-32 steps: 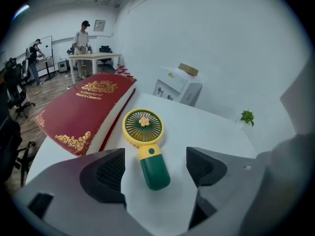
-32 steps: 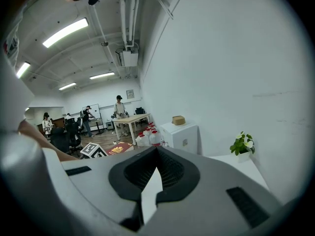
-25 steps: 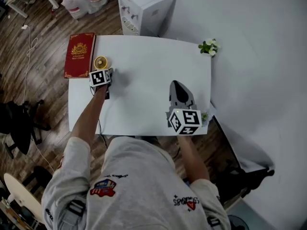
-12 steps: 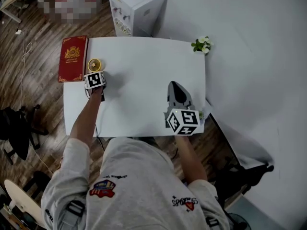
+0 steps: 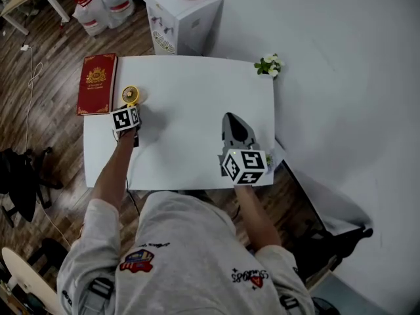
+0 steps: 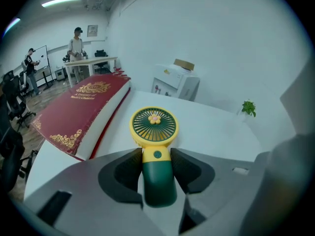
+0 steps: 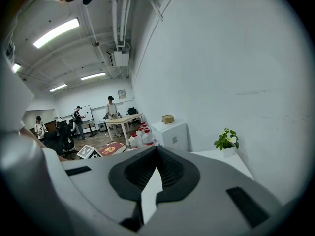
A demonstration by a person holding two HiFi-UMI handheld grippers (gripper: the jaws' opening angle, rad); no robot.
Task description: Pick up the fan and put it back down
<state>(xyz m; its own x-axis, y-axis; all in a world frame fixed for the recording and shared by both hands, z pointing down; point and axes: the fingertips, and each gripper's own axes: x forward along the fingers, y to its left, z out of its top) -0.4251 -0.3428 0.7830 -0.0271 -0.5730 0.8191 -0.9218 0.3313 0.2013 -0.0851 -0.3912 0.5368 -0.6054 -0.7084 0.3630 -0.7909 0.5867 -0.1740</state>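
Observation:
A small fan [image 5: 130, 95] with a yellow round head and a dark green handle is at the left end of the white table [image 5: 190, 97], next to the red book. In the left gripper view the fan [image 6: 153, 126] stands between the jaws. My left gripper [image 6: 156, 154] is closing, and its dark pads [image 6: 129, 167] touch both sides of the handle. From the head view, my left gripper [image 5: 130, 105] sits just behind the fan. My right gripper [image 5: 230, 118] hovers over the table's right half, shut and empty, as the right gripper view [image 7: 157, 149] also shows.
A red book [image 5: 96, 83] with gold print lies at the table's left edge, close to the fan. A potted plant [image 5: 268, 65] stands at the far right corner. Behind the table are a white cabinet [image 5: 184, 15] and water bottles [image 5: 105, 2]. People stand at a far desk [image 6: 91, 60].
The left gripper has edged slightly toward the fan, which shows just past its marker cube. The head view has shifted a little. The right gripper has kept still.

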